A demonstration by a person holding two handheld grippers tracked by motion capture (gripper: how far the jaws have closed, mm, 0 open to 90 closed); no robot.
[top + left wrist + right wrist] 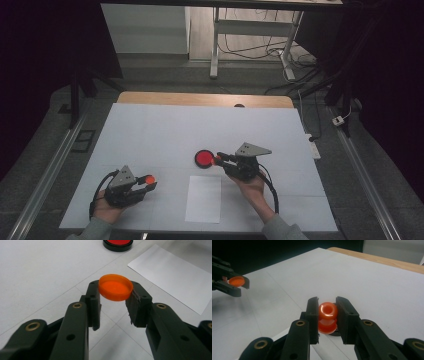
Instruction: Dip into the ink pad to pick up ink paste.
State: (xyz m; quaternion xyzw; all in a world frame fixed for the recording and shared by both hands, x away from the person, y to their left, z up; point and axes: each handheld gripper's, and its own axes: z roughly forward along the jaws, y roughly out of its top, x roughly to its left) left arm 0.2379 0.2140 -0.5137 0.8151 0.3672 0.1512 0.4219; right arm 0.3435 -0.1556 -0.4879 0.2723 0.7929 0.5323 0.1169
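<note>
An orange cap (115,287), a shallow round lid, sat clamped edge to edge between the jaws of the left gripper (113,306), held clear above the white worktop (150,135) near its front left part. In the high view the same cap (149,178) showed as a small orange spot at the tip of the left gripper (145,184), which rested in the person's left hand (107,207).

Across the worktop, the right gripper (327,320) had its jaws closed on a small orange stamp (327,317), a glossy knob-shaped piece with a rounded top and a wider base. From above, the right gripper (220,159) reached toward the left, its tip just beside a round ink pad (203,159), red inside a black rim, lying flat near the middle of the worktop.

A white sheet of paper (203,198) lay flat between the two hands, near the front edge, just in front of the ink pad. Beyond the white cover, a wooden edge (200,98) of the worktop showed at the far side.
</note>
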